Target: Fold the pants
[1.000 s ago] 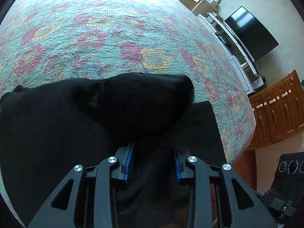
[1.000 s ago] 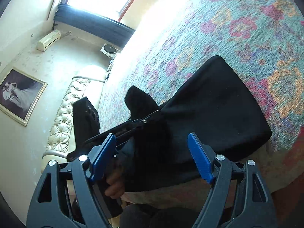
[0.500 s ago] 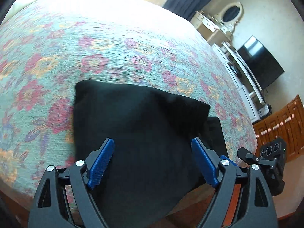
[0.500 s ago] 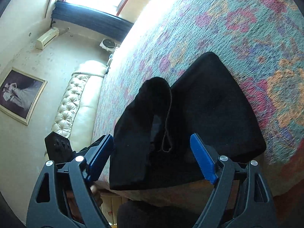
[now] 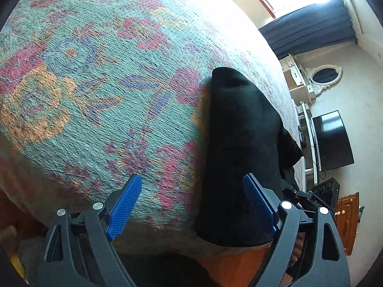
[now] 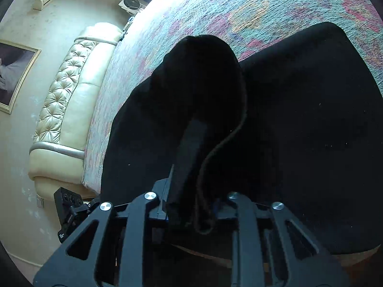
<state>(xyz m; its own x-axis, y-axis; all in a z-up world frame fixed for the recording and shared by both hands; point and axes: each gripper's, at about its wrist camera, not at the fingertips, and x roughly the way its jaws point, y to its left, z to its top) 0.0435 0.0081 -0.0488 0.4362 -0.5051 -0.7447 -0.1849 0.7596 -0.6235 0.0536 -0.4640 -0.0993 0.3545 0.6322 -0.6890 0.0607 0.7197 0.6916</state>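
Note:
Black pants [image 5: 239, 131] lie folded near the front edge of a floral bedspread [image 5: 95, 83]. My left gripper [image 5: 191, 179] is open over the bedspread, its right finger beside the pants' left edge and nothing held. In the right wrist view the pants [image 6: 299, 131] fill the right side, and one flap [image 6: 203, 71] stands up in a hump. My right gripper [image 6: 191, 205] is closing its jaws on the bunched base of that flap, with a seam edge pinched between them. The pads are almost hidden by the cloth.
The bed's edge drops off just below both grippers. A television [image 5: 332, 141], a wooden cabinet [image 5: 347, 217] and a white dresser with an oval mirror [image 5: 323, 76] stand to the right. A cream tufted headboard [image 6: 67, 95] and a framed picture [image 6: 14, 71] are at the left.
The left gripper let go of the pants, opened wide and swung left onto bare bedspread. The right gripper, open before, moved down and closed on the raised flap.

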